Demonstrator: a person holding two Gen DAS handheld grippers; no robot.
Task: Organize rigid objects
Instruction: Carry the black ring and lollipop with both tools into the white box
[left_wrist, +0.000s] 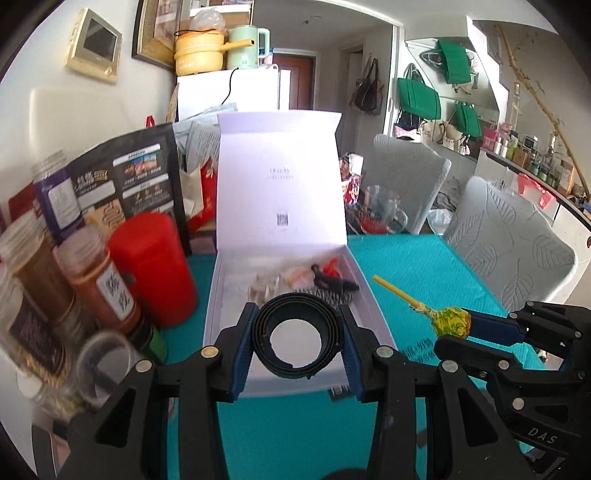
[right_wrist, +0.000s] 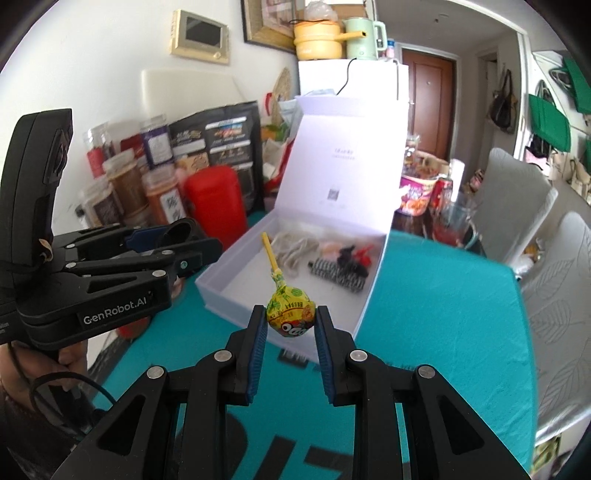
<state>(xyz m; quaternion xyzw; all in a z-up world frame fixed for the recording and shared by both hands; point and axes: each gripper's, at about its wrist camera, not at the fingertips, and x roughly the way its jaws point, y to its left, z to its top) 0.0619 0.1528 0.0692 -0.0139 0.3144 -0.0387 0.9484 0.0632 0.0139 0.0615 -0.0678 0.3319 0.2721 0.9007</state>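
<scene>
My left gripper (left_wrist: 297, 332) is shut on a black ring of rolled tape (left_wrist: 328, 332) and holds it over the near end of an open white box (left_wrist: 229, 280). My right gripper (right_wrist: 290, 325) is shut on a yellow lollipop (right_wrist: 291, 317), its stick pointing away, just in front of the box (right_wrist: 240, 295). The lollipop (left_wrist: 452, 321) and right gripper (left_wrist: 480, 328) show at the right in the left wrist view. The left gripper (right_wrist: 173, 236) shows at the left in the right wrist view. The box holds black and red clips (right_wrist: 351, 258), a striped hair claw (right_wrist: 338, 275) and cord (right_wrist: 295, 251).
The box's lid (left_wrist: 280, 177) stands upright at its far side. A red canister (left_wrist: 151, 266) and spice jars (left_wrist: 96, 280) stand left of the box. A glass mug (left_wrist: 382, 214) and snack cups (right_wrist: 417, 192) sit behind it. Two grey chairs (left_wrist: 506, 236) flank the teal tabletop (left_wrist: 417, 266).
</scene>
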